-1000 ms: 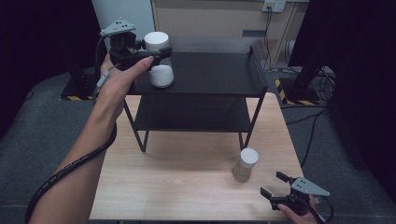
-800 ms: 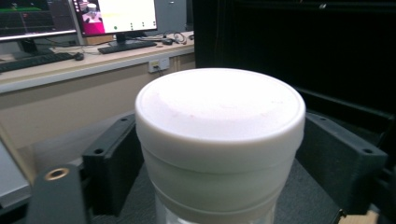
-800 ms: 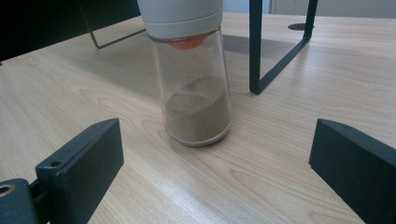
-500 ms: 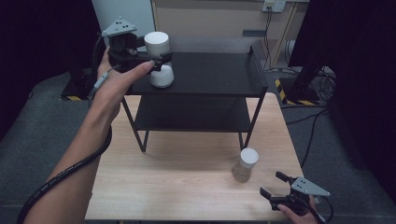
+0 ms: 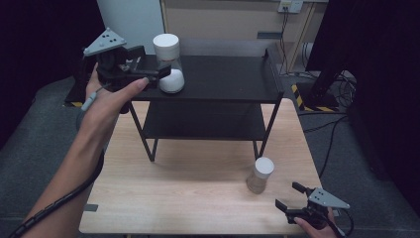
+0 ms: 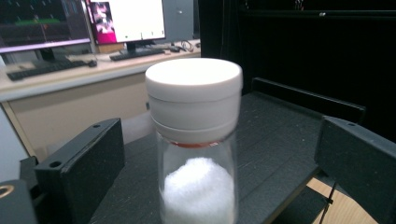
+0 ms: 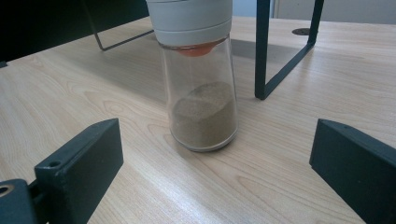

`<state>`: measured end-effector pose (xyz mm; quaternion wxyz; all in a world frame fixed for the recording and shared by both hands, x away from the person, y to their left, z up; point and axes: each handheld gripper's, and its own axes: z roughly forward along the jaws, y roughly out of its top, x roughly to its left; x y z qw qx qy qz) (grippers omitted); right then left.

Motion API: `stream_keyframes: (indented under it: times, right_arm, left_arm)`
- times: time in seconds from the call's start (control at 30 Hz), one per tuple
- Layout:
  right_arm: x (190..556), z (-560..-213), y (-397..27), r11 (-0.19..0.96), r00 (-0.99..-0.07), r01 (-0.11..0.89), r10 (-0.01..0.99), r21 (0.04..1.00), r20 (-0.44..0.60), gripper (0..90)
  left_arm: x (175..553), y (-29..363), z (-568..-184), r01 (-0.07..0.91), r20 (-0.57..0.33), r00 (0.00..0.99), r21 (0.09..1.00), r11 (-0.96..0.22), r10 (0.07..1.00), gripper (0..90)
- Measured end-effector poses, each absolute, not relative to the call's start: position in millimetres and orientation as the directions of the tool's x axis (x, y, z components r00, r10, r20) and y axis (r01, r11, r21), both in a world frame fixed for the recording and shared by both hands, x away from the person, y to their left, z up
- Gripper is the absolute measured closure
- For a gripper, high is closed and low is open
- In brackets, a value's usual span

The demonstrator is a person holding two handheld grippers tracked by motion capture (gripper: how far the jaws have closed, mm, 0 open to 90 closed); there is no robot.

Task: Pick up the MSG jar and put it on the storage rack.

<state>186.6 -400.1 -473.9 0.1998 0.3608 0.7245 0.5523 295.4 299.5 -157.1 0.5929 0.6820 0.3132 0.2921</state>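
So the left gripper (image 5: 157, 74) was up at the black metal shelf (image 5: 223, 79), jaws having just swung open and spread wide, with the salt shaker (image 5: 168, 62) standing upright on the top tier between them but not pinched. From above you mostly got its white cap; the left gripper view gave the good stuff: clear glass body (image 6: 198, 186), a mound of white grains inside, a thin orange ring under the chunky matte lid, plus monitors (image 6: 126, 21) on a desk behind. The right gripper (image 5: 289, 198) sat low at the near corner of the pale wood-grain table (image 5: 188, 198), jaws also spread and empty, aimed at a second shaker (image 5: 260, 174) nearby. Its own view showed brownish powder (image 7: 203, 112) in tapered glass, touching nothing but the table.
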Motion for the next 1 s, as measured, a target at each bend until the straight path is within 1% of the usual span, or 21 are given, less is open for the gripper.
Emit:
stream_keyframes:
  times: [0.17,0.53,0.67,0.73,1.0]
  right_arm:
    - [187,-474,-399,0.13,-0.661,0.3,0.742,0.945,0.108,3.3]
    - [187,-473,-399,0.135,-0.661,0.301,0.743,0.944,0.105,3.3]
    - [186,-473,-398,0.138,-0.664,0.298,0.741,0.945,0.101,3.3]
    - [186,-472,-397,0.14,-0.665,0.296,0.74,0.945,0.098,3.3]
    - [186,-472,-396,0.144,-0.666,0.294,0.74,0.945,0.095,3.3]
  left_arm:
    - [276,307,-171,0.068,0.005,0.644,0.996,-0.063,0.765,1.5]
    - [242,314,-201,0.058,-0.018,0.685,0.998,-0.029,0.729,2.0]
    - [235,315,-213,0.058,-0.026,0.691,0.998,-0.02,0.722,2.1]
    - [232,316,-221,0.069,-0.051,0.701,0.998,0.003,0.712,2.2]
    - [222,312,-248,0.073,-0.047,0.723,0.997,-0.008,0.689,2.3]
